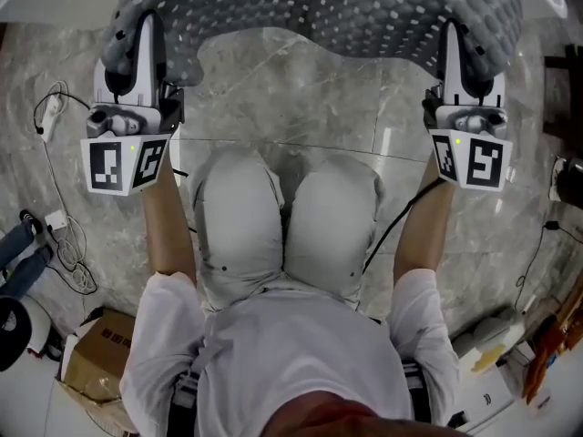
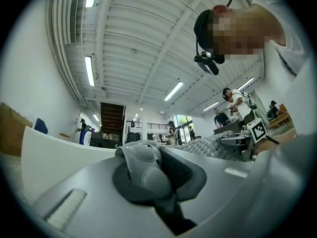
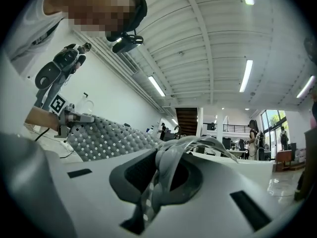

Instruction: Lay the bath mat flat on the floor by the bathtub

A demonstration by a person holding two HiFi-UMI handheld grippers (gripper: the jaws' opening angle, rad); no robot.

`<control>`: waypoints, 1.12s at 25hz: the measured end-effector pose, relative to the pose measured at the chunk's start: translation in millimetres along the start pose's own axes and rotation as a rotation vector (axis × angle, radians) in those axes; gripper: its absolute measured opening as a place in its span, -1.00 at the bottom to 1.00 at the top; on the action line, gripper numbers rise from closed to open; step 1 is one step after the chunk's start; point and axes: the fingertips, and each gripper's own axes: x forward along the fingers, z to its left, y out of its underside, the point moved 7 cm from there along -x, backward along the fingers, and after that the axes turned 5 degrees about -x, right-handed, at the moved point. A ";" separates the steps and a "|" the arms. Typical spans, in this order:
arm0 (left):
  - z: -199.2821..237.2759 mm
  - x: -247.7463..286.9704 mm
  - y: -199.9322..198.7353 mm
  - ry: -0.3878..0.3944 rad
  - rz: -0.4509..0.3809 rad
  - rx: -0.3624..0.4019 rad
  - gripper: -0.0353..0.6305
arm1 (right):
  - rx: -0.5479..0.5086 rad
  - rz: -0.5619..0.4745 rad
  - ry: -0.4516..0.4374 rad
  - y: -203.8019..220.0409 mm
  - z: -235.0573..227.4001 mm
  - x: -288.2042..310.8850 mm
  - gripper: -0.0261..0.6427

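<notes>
Grey dotted bath mat (image 1: pixel 319 7) is clamped at its corners by left tool (image 1: pixel 146 27) and right tool (image 1: pixel 453 33).

Grey marble floor (image 1: pixel 301 89), strip-lit ceiling (image 2: pixel 148 29)

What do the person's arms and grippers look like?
The left gripper and right gripper are white bodies with black trim, each bearing a cube of black-and-white square markers. A thin black cable trails by the right one. White short sleeves cover the upper arms.

Head view looks down; tool views face upward, sharing bath mat (image 1: pixel 319 7).
</notes>
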 end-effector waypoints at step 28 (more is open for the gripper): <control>-4.1 -81.1 217.9 -0.078 0.395 -0.063 -0.83 | 0.251 0.431 -0.221 240.7 97.5 -28.9 -0.85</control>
